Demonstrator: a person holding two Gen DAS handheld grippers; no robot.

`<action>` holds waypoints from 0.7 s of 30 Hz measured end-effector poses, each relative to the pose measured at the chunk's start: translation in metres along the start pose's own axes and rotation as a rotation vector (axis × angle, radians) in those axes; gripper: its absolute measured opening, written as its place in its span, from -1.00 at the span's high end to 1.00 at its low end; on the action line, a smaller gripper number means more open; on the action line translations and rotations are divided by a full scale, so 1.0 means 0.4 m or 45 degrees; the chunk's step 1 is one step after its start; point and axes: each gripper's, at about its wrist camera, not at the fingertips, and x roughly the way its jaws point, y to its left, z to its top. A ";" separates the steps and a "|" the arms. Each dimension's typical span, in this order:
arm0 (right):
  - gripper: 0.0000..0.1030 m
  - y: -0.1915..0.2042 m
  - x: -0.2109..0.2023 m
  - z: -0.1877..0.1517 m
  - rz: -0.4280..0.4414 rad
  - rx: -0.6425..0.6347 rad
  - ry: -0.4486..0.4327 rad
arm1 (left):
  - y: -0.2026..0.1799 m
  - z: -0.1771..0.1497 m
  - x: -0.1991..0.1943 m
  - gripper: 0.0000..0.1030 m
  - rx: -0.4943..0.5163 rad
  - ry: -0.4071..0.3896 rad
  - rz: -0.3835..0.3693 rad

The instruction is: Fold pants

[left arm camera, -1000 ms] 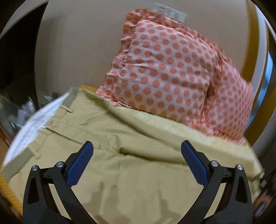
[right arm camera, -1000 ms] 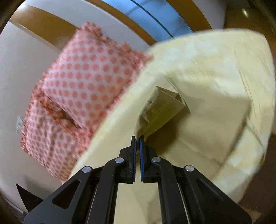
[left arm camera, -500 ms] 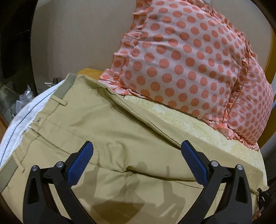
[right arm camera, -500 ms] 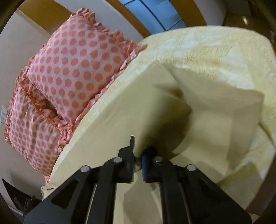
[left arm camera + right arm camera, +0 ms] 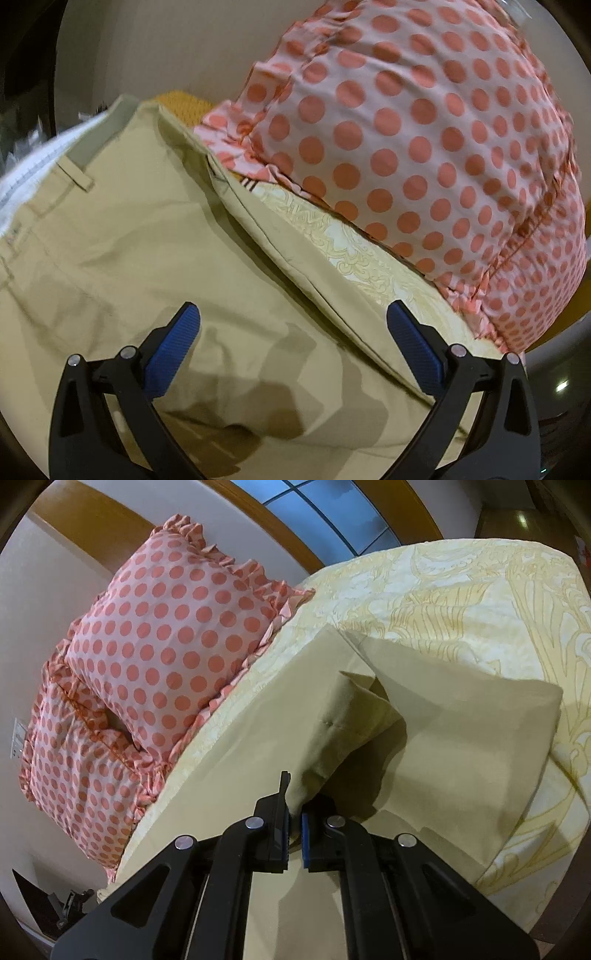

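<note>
Khaki pants (image 5: 155,258) lie flat on the bed, with the waistband (image 5: 99,136) and a belt loop at the upper left. My left gripper (image 5: 291,343) is open and empty, low over the seat of the pants. In the right wrist view the pant legs (image 5: 461,746) lie across the bed. My right gripper (image 5: 294,829) is shut on a pant leg hem (image 5: 347,731) and holds it lifted, so the fabric bunches above the jaws.
Two pink pillows with orange dots (image 5: 424,147) (image 5: 166,646) lean against the wall along the far side of the bed. A yellow patterned bedspread (image 5: 480,602) covers the bed. Its edge drops off at the right. A white cloth (image 5: 33,162) lies beside the waistband.
My left gripper has moved closer to the pants and the pillow, still open. My right gripper has carried the held hem over the legs, which now lie spread wider in view.
</note>
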 end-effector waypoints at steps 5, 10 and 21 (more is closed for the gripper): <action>0.91 0.013 0.003 0.011 -0.003 -0.024 -0.008 | 0.008 0.015 0.043 -0.90 -0.045 0.050 -0.004; 0.91 0.017 0.005 0.017 -0.003 -0.038 -0.007 | 0.005 0.056 0.061 -0.80 -0.106 0.028 -0.042; 0.91 0.031 0.000 0.032 0.013 -0.073 -0.024 | -0.012 0.114 0.125 0.96 -0.103 0.104 0.043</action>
